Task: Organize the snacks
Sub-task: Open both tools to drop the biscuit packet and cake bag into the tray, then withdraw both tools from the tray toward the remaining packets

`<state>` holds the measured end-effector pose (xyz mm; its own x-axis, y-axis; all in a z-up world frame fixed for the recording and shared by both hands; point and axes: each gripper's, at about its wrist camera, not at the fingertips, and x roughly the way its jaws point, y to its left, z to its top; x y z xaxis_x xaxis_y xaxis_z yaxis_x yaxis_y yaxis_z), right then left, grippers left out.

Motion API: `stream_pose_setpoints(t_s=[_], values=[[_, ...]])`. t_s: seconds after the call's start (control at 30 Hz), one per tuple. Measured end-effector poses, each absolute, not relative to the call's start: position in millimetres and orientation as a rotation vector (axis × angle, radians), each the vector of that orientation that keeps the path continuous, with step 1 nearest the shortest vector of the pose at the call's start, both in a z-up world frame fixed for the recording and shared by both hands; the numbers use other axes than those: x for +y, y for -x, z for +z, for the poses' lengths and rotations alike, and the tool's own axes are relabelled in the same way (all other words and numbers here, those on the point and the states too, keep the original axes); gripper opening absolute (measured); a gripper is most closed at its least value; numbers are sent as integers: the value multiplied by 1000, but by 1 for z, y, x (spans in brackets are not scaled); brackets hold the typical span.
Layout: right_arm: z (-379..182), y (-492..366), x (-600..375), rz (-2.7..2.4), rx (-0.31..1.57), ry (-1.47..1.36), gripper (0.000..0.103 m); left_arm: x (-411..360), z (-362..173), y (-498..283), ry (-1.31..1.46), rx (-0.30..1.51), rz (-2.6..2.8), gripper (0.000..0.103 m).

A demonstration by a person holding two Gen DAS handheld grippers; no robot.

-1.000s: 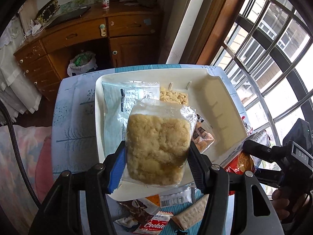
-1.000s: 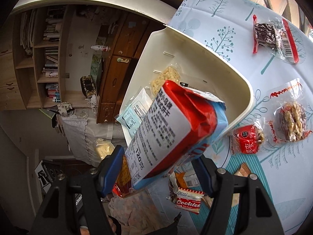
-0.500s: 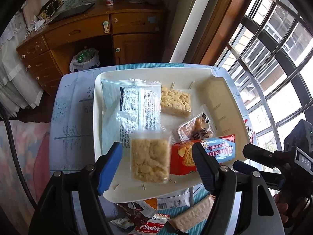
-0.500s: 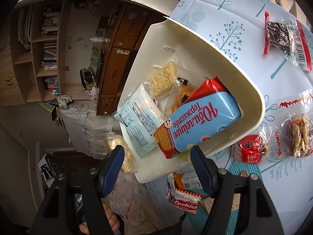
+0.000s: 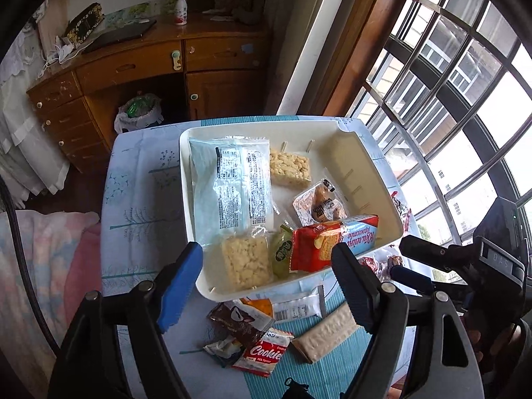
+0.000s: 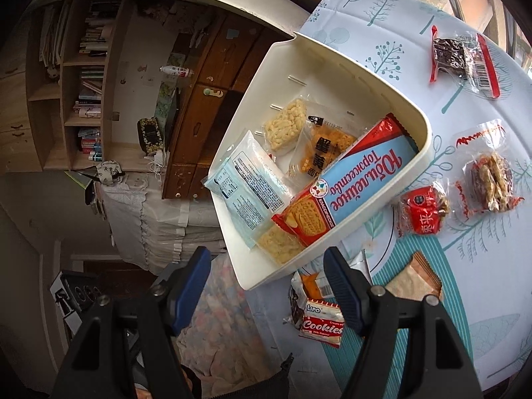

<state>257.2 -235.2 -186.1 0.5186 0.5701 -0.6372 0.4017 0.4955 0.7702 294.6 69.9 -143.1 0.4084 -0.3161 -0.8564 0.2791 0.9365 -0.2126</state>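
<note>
A white bin (image 5: 360, 163) (image 6: 382, 206) on the table holds several snacks: a pale blue packet (image 5: 232, 186) (image 6: 247, 186), a puffed rice cake (image 5: 246, 261) (image 6: 279, 242), a red and blue biscuit pack (image 5: 332, 244) (image 6: 345, 186), a second rice cake (image 5: 289, 168) and a small pastry (image 5: 319, 201). My left gripper (image 5: 266, 286) is open and empty above the bin's near edge. My right gripper (image 6: 267, 286) is open and empty at the bin's near corner.
Loose snacks lie on the table near the bin: a Cookies pack (image 5: 264, 352) (image 6: 322, 326), a beige wafer bar (image 5: 327, 334), a red packet (image 6: 422, 211), a clear pack of biscuits (image 6: 488, 176) and a dark bar (image 6: 462, 60). A wooden desk (image 5: 133, 66) stands beyond.
My left gripper let the rice cake go into the bin and my right let the biscuit pack go. Both opened and drew back from the bin.
</note>
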Motion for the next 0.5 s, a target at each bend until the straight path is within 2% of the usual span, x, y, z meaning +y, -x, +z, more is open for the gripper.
stream_pose_setpoints(t_s=[0.5], values=[[-170, -201, -185, 1, 1056, -956, 71, 117, -128, -250, 4, 1081, -467, 78]])
